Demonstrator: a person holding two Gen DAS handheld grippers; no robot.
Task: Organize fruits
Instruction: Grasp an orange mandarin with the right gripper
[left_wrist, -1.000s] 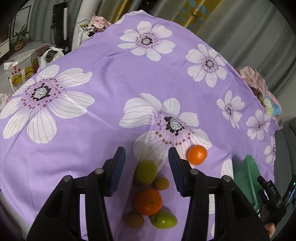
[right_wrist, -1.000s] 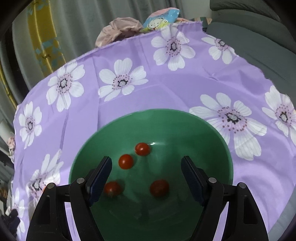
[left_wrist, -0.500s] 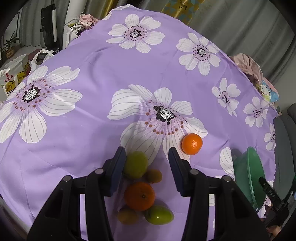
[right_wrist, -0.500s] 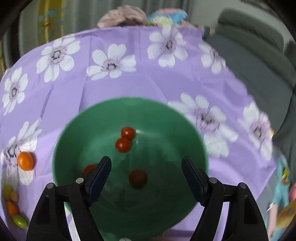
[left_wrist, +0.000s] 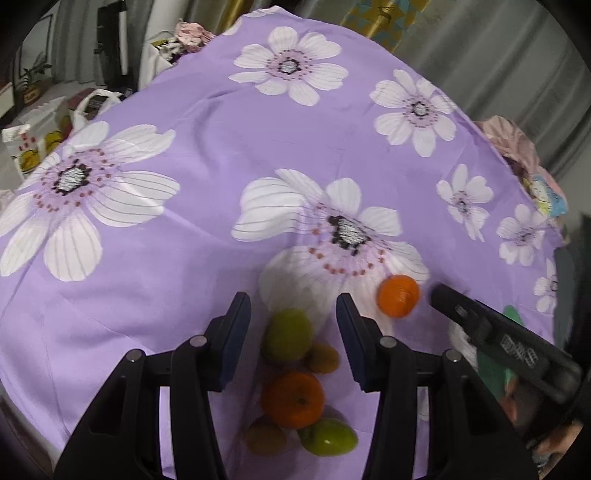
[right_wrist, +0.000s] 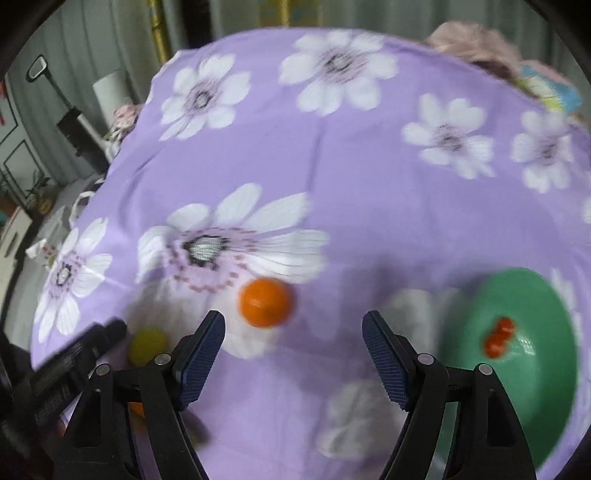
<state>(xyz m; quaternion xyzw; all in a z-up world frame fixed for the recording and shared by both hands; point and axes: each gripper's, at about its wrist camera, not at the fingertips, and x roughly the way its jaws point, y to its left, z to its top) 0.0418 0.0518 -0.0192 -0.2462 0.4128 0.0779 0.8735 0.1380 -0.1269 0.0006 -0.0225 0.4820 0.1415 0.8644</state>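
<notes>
A cluster of fruit lies on the purple flowered cloth (left_wrist: 207, 155): a green fruit (left_wrist: 287, 334), a small brown one (left_wrist: 323, 357), an orange (left_wrist: 293, 398), another brown one (left_wrist: 266, 435) and a second green one (left_wrist: 328, 437). My left gripper (left_wrist: 293, 325) hovers open over the cluster, the first green fruit showing between its fingers without being pinched. A lone orange (left_wrist: 398, 295) (right_wrist: 266, 302) sits to the right. My right gripper (right_wrist: 293, 350) is open and empty, just short of that orange. The green bowl (right_wrist: 535, 387) holds small red tomatoes (right_wrist: 498, 336).
A finger of the right gripper (left_wrist: 480, 325) reaches in from the right of the left wrist view, beside the lone orange. The left gripper's arm (right_wrist: 74, 358) shows at the lower left of the right wrist view. Bags and clutter lie beyond the table's edges.
My right gripper has swung left off the bowl and now faces the lone orange; the bowl sits at its right. The left gripper has barely moved.
</notes>
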